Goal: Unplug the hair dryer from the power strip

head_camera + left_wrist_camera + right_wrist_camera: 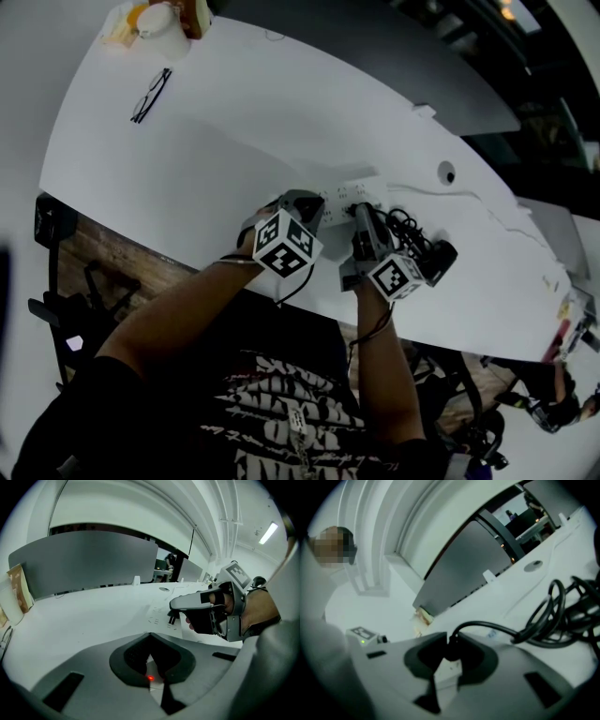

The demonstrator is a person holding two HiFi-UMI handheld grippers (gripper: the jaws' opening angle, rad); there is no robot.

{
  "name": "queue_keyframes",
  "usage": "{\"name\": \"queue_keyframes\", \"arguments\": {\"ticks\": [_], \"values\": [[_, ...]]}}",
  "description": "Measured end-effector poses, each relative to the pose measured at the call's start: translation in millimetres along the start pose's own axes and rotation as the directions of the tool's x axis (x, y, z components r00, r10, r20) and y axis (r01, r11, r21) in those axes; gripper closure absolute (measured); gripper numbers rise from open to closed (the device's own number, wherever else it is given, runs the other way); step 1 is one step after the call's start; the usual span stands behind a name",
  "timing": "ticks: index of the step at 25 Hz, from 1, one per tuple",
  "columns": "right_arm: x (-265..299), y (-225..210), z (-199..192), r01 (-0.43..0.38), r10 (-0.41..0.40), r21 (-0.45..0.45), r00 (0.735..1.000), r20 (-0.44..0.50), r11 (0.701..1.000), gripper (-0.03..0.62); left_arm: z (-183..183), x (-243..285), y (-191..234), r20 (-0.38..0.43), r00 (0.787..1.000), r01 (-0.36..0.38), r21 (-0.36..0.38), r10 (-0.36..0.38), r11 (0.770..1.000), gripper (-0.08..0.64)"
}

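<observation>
The white power strip (349, 194) lies on the white table (234, 141), near its front edge. My left gripper (317, 208) is shut on the strip's left end; its pads (129, 660) flank the strip's red lit switch (149, 678). My right gripper (360, 212) reaches in from the right, and its pads (423, 656) are shut on the black plug (452, 648), which stands over the white strip (451, 669). The plug (172, 618) shows under the right gripper (174, 611) against the strip (157, 616). I cannot tell whether its prongs are in the socket. The black cord (534, 630) coils towards the black hair dryer (438, 258).
Black glasses (150, 95) lie at the far left of the table, with a white cup and packets (159, 21) beyond them. A grey partition (93, 559) runs along the table's back. The coiled cord (405, 225) lies just right of the strip.
</observation>
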State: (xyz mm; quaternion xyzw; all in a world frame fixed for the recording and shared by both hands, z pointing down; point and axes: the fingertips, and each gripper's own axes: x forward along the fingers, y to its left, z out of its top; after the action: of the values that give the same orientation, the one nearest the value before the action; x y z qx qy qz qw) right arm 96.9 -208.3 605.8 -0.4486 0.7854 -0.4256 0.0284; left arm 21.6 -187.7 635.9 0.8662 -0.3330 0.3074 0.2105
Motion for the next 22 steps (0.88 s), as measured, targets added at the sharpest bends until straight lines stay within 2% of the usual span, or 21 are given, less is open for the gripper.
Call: {"name": "queue_keyframes", "arguments": {"ticks": [2,4,7,12,15,19,20,21,22], "values": [[0.1,0.0,-0.7,0.028,-0.029,-0.032,1.000,-0.005,0.999,0.508,0.1,-0.3,-0.3,0.002,1.000,-0.001,-0.002,0.001,1.000,0.535],[0.2,0.5,-2.0,0.074,-0.075,-0.104,0.997,-0.005,0.992,0.503,-0.1,-1.0,-0.7,0.004,1.000,-0.003,-0.007,0.003,1.000,0.535],[0.7,4.2,-4.5,0.161,-0.162,-0.239,0.987,0.015,0.958,0.503,-0.3,-1.0,-0.4,0.007,1.000,-0.006,-0.013,0.006,1.000,0.535],[-0.9,12.2,-9.6,0.308,-0.292,-0.392,0.951,0.102,0.867,0.503,0.1,-0.4,-2.1,0.009,1.000,-0.012,-0.014,0.012,1.000,0.535],[2.1,19.6,-13.6,0.354,-0.334,-0.510,0.933,0.134,0.784,0.503,0.5,-1.8,-2.8,0.015,1.000,-0.007,-0.010,0.008,1.000,0.535],[10.7,28.5,-17.7,0.375,-0.369,-0.651,0.917,0.154,0.660,0.500,-1.5,-7.6,-4.6,0.023,1.000,0.005,-0.016,-0.005,1.000,0.535],[13.0,30.7,-17.5,0.371,-0.363,-0.665,0.918,0.159,0.648,0.499,-2.1,-8.9,-4.7,0.025,1.000,0.005,-0.023,-0.005,1.000,0.537],[13.7,31.6,-17.2,0.371,-0.357,-0.661,0.920,0.163,0.652,0.499,-2.7,-9.8,-4.9,0.028,1.000,0.004,-0.030,-0.003,1.000,0.535],[12.2,31.1,-16.8,0.377,-0.357,-0.641,0.919,0.167,0.668,0.499,-3.1,-10.1,-5.3,0.031,1.000,0.003,-0.036,-0.001,0.999,0.535]]}}
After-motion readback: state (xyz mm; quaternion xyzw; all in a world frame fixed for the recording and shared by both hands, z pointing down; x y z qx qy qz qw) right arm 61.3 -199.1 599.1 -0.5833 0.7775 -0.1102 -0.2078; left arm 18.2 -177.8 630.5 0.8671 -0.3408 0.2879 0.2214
